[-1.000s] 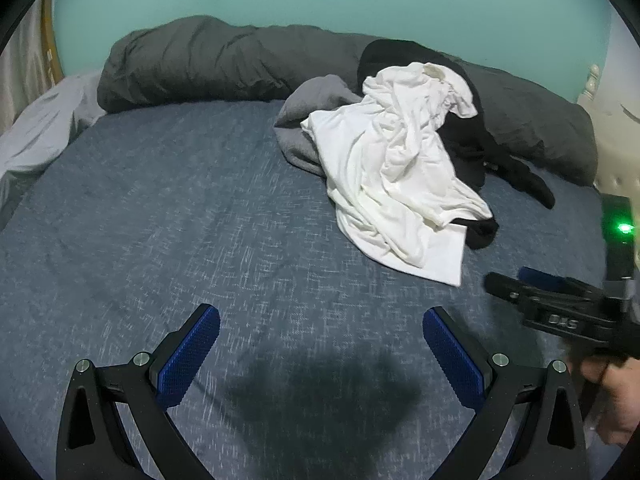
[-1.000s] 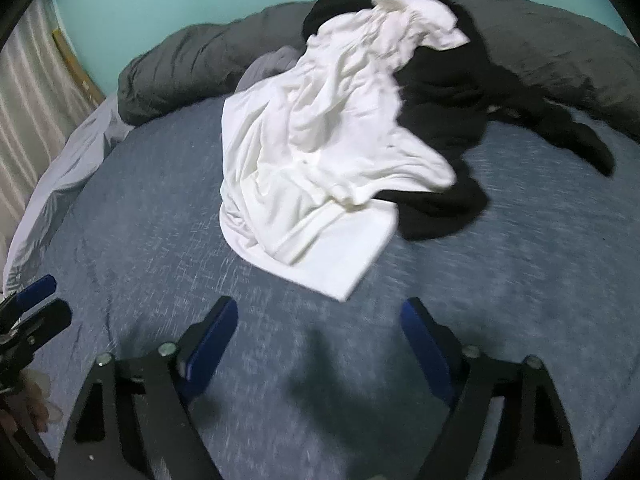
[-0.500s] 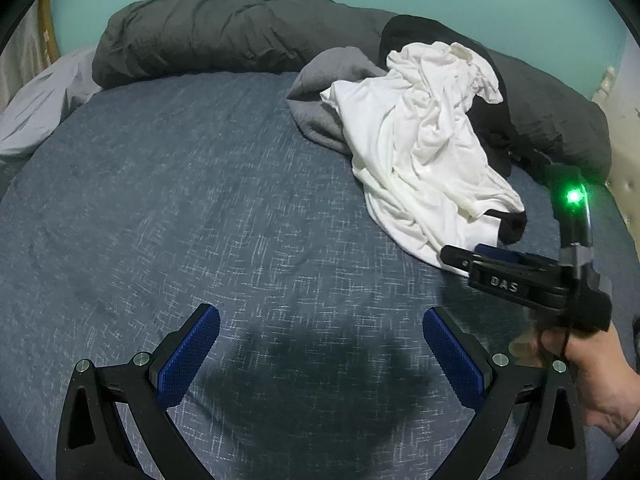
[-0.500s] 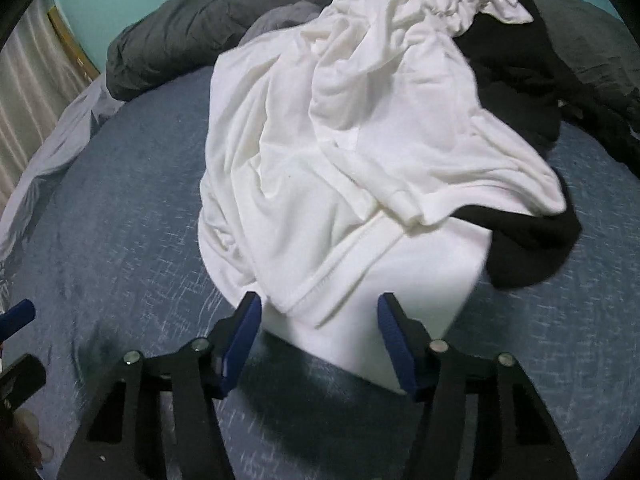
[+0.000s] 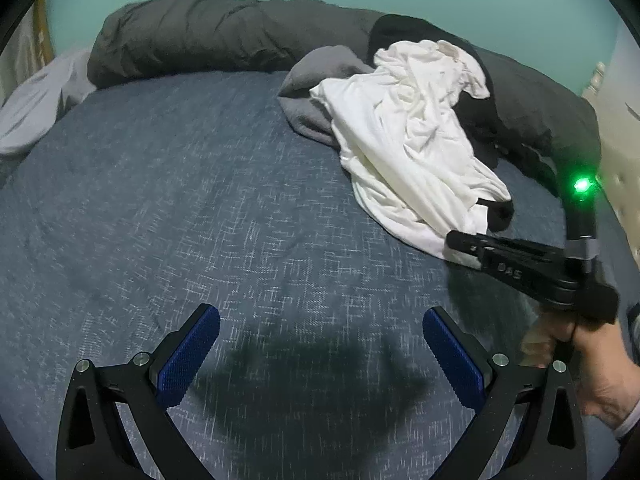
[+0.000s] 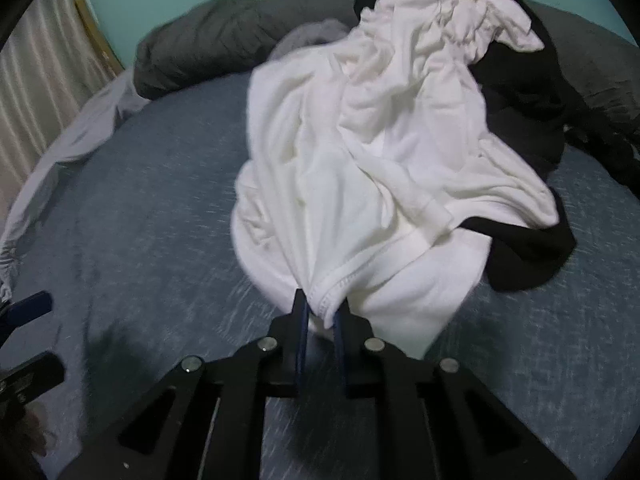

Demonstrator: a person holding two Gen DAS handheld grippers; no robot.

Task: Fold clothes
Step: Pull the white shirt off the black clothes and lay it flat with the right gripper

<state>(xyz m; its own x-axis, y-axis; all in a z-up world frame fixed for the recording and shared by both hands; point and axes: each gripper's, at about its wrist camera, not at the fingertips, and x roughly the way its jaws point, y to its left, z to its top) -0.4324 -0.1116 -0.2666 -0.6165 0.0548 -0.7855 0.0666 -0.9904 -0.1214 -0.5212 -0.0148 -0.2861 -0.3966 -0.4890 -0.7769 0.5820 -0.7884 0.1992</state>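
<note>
Folding has barely begun: the white shirt (image 6: 384, 160) lies crumpled on the clothes pile at the bed's (image 5: 200, 200) far side, its hem just clamped by the closing right gripper (image 6: 322, 316). Left gripper (image 5: 320, 344) hangs apart, empty.

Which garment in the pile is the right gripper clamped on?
The white garment: the right gripper pinches its near hem. The black garment beneath and the grey garment behind lie ungripped.

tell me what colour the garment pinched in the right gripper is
White. The garment shows best in the right wrist view, its hem clamped in the right gripper.
</note>
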